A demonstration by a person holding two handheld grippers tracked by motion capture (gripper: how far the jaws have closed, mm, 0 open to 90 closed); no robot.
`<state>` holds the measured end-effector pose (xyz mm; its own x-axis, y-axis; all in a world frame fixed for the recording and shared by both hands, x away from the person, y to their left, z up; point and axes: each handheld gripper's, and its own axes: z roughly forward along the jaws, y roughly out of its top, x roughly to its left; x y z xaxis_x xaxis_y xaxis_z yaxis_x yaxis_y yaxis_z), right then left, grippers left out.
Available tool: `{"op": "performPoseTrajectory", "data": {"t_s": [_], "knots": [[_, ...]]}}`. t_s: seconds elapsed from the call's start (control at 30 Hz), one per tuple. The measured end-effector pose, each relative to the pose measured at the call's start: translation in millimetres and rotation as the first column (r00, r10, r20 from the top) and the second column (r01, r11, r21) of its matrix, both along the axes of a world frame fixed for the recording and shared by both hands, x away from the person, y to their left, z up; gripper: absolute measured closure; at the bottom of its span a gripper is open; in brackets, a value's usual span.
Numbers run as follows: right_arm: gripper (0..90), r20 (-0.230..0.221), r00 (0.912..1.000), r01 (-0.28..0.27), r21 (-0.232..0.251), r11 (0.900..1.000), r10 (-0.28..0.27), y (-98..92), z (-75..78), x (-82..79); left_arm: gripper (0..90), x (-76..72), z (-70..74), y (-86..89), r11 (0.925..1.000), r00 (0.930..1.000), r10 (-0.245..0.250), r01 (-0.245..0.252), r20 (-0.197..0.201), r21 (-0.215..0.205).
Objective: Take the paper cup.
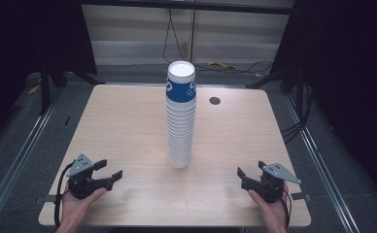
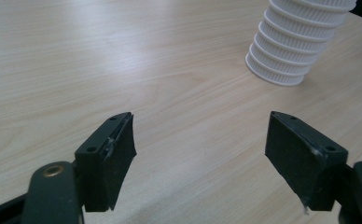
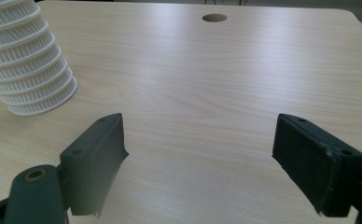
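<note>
Two grippers rest low over the near edge of a wooden table (image 1: 128, 126), each held in one hand. The left gripper (image 1: 110, 171) sits near the left corner, jaws spread wide and holding nothing. The right gripper (image 1: 241, 175) sits near the right corner, jaws likewise spread and free. Between them, well apart from both, a tall stack of paper cups (image 1: 180, 116) stands upright at the table's middle. The top cup is blue and white. A small round hole (image 1: 214, 100) lies just beyond the stack's right.

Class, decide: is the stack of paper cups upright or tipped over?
Upright: the stack of paper cups stands on its base on the table, rim upward.
</note>
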<state>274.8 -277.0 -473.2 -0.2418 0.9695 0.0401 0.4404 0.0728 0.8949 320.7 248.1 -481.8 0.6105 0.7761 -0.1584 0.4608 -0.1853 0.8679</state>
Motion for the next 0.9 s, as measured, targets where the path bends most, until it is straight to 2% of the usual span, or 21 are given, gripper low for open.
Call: {"op": "performPoseTrajectory", "data": {"t_s": [0.1, 0.13, 0.27, 0.3, 0.37, 0.4, 0.47, 0.63, 0.7, 0.8, 0.87, 0.9], "knots": [[16.0, -0.026, 0.9995, -0.018, 0.008, 1.0, 0.019, -0.6, -1.8, 1.5, 25.2, 1.2, 0.9, -3.4, 1.0, 0.9999, -0.005, 0.004, -0.009, -0.005], [15.9, -0.027, 0.9995, -0.016, 0.008, 1.0, 0.016, -0.5, -2.0, 1.6, 25.2, 1.6, 0.9, -4.1, 0.9999, 0.9999, -0.009, 0.009, -0.009, 0.006], [14.3, -0.03, 0.9994, -0.019, 0.01, 1.0, 0.019, 0.2, -2.4, 2.4, 25.1, 2.4, 2.6, -12.5, 0.9996, 0.9994, -0.027, 0.027, -0.02, -0.005], [14.1, -0.042, 0.9988, -0.022, 0.018, 1.0, 0.023, 1.2, -3.4, 3.5, 25.0, 2.3, 3.8, -16.0, 0.9994, 0.9993, -0.035, 0.035, -0.007, 0.006], [14.1, -0.056, 0.998, -0.027, 0.024, 0.999, 0.029, 2.1, -4.0, 4.1, 24.9, 2.6, 5.5, -20.5, 0.9989, 0.9989, -0.047, 0.047, -0.006, -0.001], [14.1, -0.056, 0.9981, -0.026, 0.02, 0.999, 0.028, 2.7, -4.6, 4.4, 24.8, 3.3, 6.3, -21.4, 0.9987, 0.9987, -0.052, 0.052, -0.004, 0.003], [14.4, -0.059, 0.9977, -0.033, 0.021, 0.999, 0.034, 3.2, -4.9, 4.4, 24.8, 5.0, 8.7, -24.8, 0.9982, 0.9983, -0.058, 0.058, -0.009, -0.017], [14.9, -0.053, 0.9974, -0.047, 0.014, 0.999, 0.048, 3.9, -4.8, 4.5, 24.3, 5.9, 20.1, -34.7, 0.9977, 0.9977, -0.062, 0.062, 0.028, -0.027], [14.5, -0.052, 0.9974, -0.048, 0.011, 0.999, 0.049, 4.4, -4.7, 4.6, 24.2, 5.6, 22.8, -36.7, 0.9973, 0.9971, -0.069, 0.069, 0.031, -0.025], [13.9, -0.058, 0.9967, -0.056, 0.009, 0.998, 0.057, 5.6, -4.7, 3.8, 24.4, 5.3, 34.4, -45.4, 0.9926, 0.9924, -0.114, 0.116, 0.046, -0.037], [13.9, -0.055, 0.9964, -0.064, 0.006, 0.998, 0.064, 6.8, -3.1, 2.2, 24.7, 4.0, 35.7, -51.1, 0.9909, 0.9909, -0.124, 0.127, 0.052, -0.045], [13.9, -0.049, 0.9965, -0.068, 0.001, 0.998, 0.068, 7.6, -2.4, 1.7, 24.8, 3.7, 35.7, -54.1, 0.9872, 0.9874, -0.152, 0.154, 0.045, -0.044]]}}
